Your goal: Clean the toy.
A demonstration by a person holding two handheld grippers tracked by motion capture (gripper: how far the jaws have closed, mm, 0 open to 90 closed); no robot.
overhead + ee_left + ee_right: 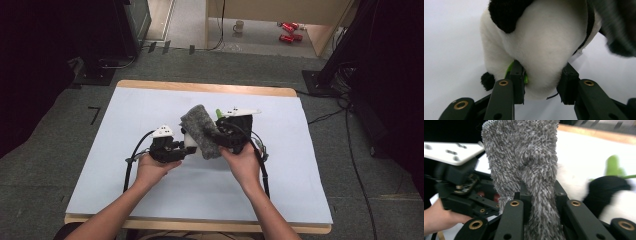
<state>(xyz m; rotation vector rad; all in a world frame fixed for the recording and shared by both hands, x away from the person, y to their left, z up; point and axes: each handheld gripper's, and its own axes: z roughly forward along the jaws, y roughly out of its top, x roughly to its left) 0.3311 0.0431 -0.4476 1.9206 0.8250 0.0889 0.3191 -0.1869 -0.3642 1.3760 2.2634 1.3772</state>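
Note:
A black-and-white panda plush (541, 37) with a green piece hangs just above the white table sheet (125, 115). My left gripper (542, 75) is shut on its white lower body, with the pads pressing in from both sides. A grey shaggy cloth (524, 157) stands up between the jaws of my right gripper (541, 192), which is shut on its lower part. In the high view the cloth (200, 127) lies over the plush (190, 141) at mid-table, with the left gripper (182, 150) and the right gripper (220, 137) close together on either side of it.
The wooden table edge (200, 87) runs along the far side. On the floor beyond it are a mug (239, 26) and red cans (290, 31). Black equipment stands flank the table left and right, and cables (350, 150) trail across the floor on the right.

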